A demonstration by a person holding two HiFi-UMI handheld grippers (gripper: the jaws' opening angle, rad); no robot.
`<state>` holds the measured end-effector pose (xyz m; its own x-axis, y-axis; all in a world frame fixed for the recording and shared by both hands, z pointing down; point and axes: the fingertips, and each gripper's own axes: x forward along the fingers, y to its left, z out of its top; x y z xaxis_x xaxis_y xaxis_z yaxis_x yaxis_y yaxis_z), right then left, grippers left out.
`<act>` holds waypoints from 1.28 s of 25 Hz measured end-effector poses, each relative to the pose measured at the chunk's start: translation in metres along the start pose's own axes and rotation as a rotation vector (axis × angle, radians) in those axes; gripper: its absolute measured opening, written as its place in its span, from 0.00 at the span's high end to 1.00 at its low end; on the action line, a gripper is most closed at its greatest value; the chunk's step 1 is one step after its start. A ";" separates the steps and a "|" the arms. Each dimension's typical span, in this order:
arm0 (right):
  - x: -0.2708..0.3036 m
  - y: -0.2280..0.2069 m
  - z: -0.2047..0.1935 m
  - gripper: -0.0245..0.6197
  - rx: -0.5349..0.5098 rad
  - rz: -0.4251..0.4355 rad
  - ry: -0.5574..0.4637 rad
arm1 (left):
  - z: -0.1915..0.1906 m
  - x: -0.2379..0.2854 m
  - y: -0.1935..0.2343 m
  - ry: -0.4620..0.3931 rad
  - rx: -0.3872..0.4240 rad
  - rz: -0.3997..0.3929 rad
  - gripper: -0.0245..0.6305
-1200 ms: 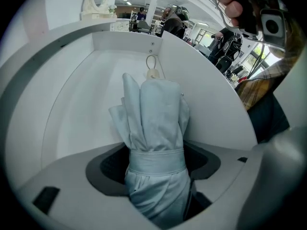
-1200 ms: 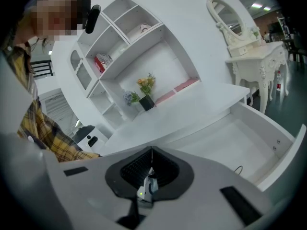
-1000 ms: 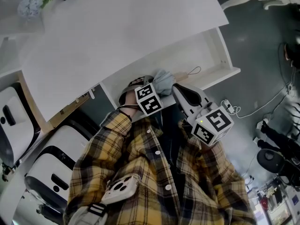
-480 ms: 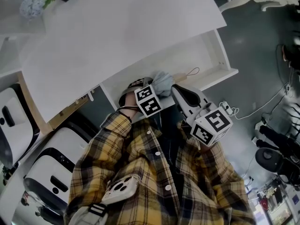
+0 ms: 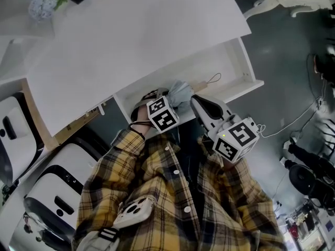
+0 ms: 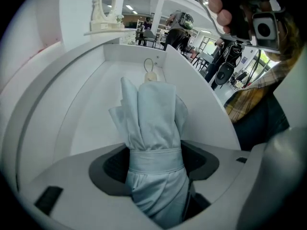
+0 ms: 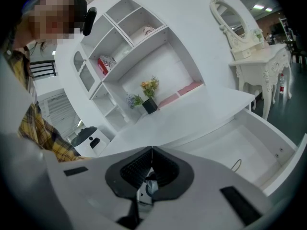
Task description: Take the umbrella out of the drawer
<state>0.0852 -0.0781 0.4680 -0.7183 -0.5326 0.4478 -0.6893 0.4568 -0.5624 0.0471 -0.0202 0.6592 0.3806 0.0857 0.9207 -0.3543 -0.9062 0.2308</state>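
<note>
A folded pale blue umbrella (image 6: 153, 123), bound with a strap, stands clamped between the jaws of my left gripper (image 6: 156, 159). Its wooden handle (image 6: 150, 75) with a cord loop points away into the open white drawer (image 6: 96, 99). In the head view the umbrella (image 5: 180, 92) sits at the drawer's front edge, just beyond the left gripper (image 5: 168, 104). Its handle (image 5: 202, 84) reaches over the drawer (image 5: 230, 61). My right gripper (image 5: 196, 100) is right beside the umbrella, jaws shut with nothing between them. In the right gripper view the right gripper (image 7: 151, 150) faces the desk and drawer (image 7: 254, 138).
A white desk top (image 5: 131, 41) overhangs the drawer. Potted flowers (image 7: 149, 92) stand on a white shelf unit (image 7: 120, 47) at the back of the desk. A white dressing table (image 7: 259, 61) stands to the right. White machines (image 5: 52, 192) and cables (image 5: 293, 124) lie on the floor.
Almost nothing differs. Both grippers stay at the drawer's front, the left one still gripping the umbrella; the view has only drifted slightly.
</note>
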 end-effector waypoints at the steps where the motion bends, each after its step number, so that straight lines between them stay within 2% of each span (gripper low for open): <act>1: 0.000 0.001 0.001 0.94 0.000 0.006 -0.001 | 0.001 -0.004 0.000 -0.008 -0.006 0.004 0.48; 18: 0.003 0.026 0.050 0.94 -0.102 0.109 -0.043 | 0.029 -0.081 0.002 -0.182 -0.141 0.123 0.48; 32: -0.014 0.076 0.082 0.94 -0.202 0.226 -0.078 | 0.036 -0.160 0.005 -0.329 -0.242 0.251 0.48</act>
<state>0.0506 -0.0939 0.3619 -0.8514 -0.4509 0.2680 -0.5234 0.6978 -0.4890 0.0153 -0.0532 0.5015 0.4940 -0.2943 0.8181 -0.6439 -0.7562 0.1168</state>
